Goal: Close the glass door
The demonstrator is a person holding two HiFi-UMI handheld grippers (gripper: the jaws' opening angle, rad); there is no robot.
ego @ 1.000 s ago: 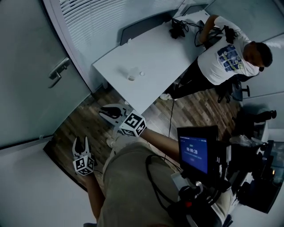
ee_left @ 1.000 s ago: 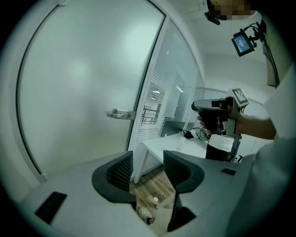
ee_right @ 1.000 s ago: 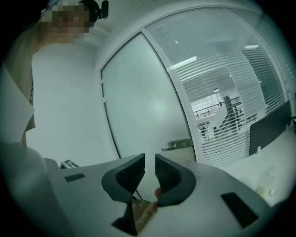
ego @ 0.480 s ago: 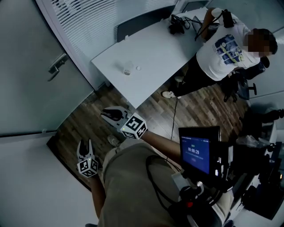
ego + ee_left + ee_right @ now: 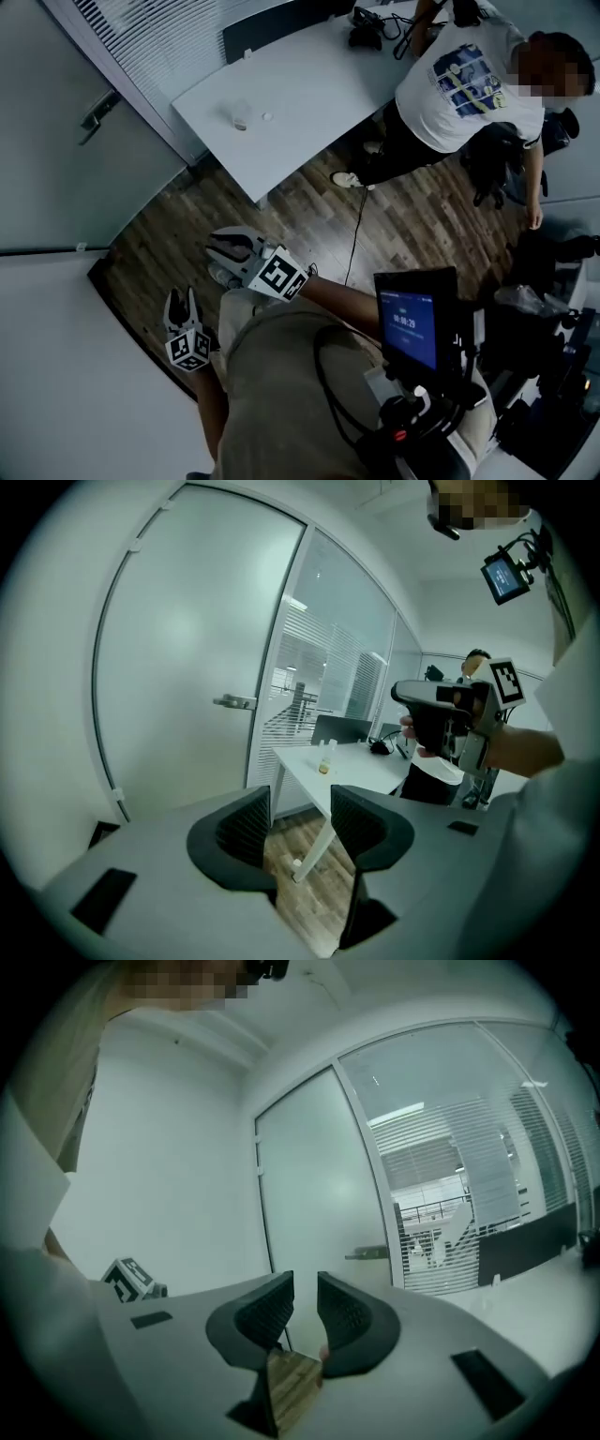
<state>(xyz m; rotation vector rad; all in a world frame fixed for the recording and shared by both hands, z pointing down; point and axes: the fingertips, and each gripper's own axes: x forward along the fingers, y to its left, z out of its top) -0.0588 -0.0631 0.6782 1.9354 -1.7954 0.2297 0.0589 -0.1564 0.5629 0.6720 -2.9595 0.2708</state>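
The frosted glass door fills the upper left of the head view, its metal handle far from both grippers. My left gripper hangs low over the wood floor, open and empty. My right gripper is a little ahead of it, also open with nothing in it. In the left gripper view the door and handle lie ahead on the left, beyond the open left gripper. The right gripper shows a narrow empty gap, with the door handle behind it. I cannot tell whether the door is fully shut.
A white table with a small cup stands ahead, by a blind-covered glass wall. A person in a white shirt stands at its right end. A screen rig hangs at my chest. A white wall is at left.
In the head view the door, handle and table have slid up and to the left. Both grippers keep about the same places in the view and stay open.
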